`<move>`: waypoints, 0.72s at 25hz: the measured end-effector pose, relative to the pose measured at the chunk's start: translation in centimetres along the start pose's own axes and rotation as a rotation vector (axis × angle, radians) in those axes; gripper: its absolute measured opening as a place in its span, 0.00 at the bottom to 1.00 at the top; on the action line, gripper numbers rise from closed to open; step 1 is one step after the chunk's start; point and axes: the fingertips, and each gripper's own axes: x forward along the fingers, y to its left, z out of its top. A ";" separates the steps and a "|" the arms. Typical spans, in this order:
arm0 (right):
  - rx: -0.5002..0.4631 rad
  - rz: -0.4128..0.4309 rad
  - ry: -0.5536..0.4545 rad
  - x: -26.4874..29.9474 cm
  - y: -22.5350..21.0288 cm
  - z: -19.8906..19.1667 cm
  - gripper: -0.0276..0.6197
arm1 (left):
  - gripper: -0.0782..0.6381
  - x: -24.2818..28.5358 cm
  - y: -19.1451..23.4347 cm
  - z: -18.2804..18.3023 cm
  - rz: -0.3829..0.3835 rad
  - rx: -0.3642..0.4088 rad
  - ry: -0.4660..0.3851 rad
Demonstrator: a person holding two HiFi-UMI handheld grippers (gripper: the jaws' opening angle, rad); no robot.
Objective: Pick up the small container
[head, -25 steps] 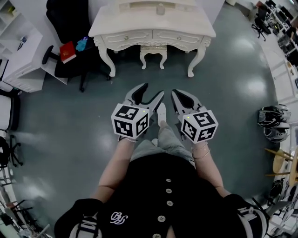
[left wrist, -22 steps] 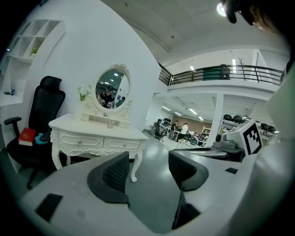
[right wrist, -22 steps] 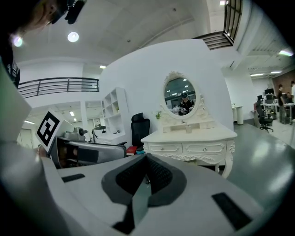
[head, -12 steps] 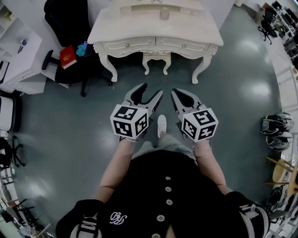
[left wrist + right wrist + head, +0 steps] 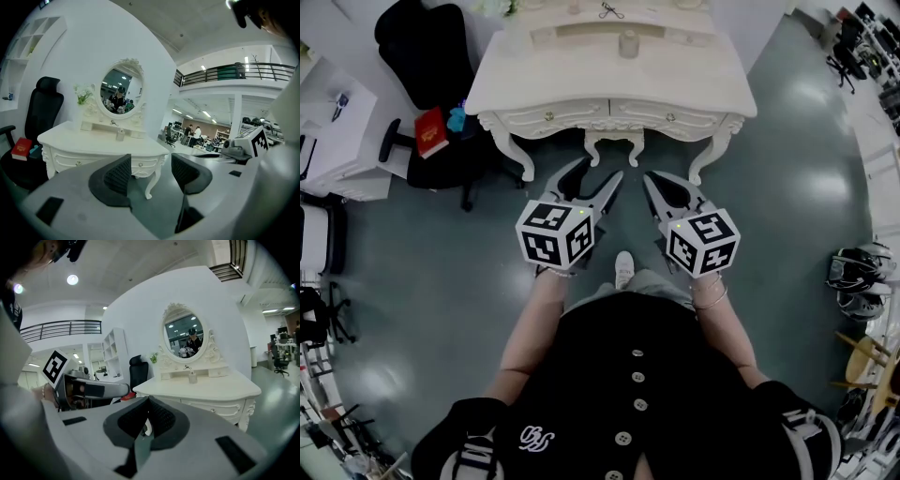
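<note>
The small container (image 5: 627,43), a pale cylindrical pot, stands at the back middle of the white dressing table (image 5: 581,84). It also shows below the mirror in the left gripper view (image 5: 120,135) and in the right gripper view (image 5: 192,377). Both grippers hang in the air over the floor, short of the table's front edge. My left gripper (image 5: 592,185) is open and its jaws (image 5: 150,173) have nothing between them. My right gripper (image 5: 661,187) is shut, the pads meeting at the tips (image 5: 147,420) with nothing held.
A black office chair (image 5: 431,56) with a red book (image 5: 429,131) on its seat stands left of the table. An oval mirror (image 5: 121,91) rises at the table's back. White shelving (image 5: 337,122) is at the far left. Dark gear (image 5: 858,272) lies on the floor at the right.
Both grippers have moved forward together toward the dressing table, which now sits lower and larger in the head view. The jaws look the same as before.
</note>
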 end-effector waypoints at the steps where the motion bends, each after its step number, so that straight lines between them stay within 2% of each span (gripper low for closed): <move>1: -0.003 0.007 0.000 0.6 -0.6 0.3 0.05 | 0.46 1.0 0.2 0.4 -0.002 0.000 -0.003; 8: -0.010 0.020 -0.004 3.6 -4.9 2.4 0.05 | 0.46 6.6 1.4 2.5 -0.013 -0.002 -0.009; 18: 0.005 0.013 0.000 6.3 -7.9 3.8 0.05 | 0.46 9.8 3.4 3.8 -0.007 -0.017 0.007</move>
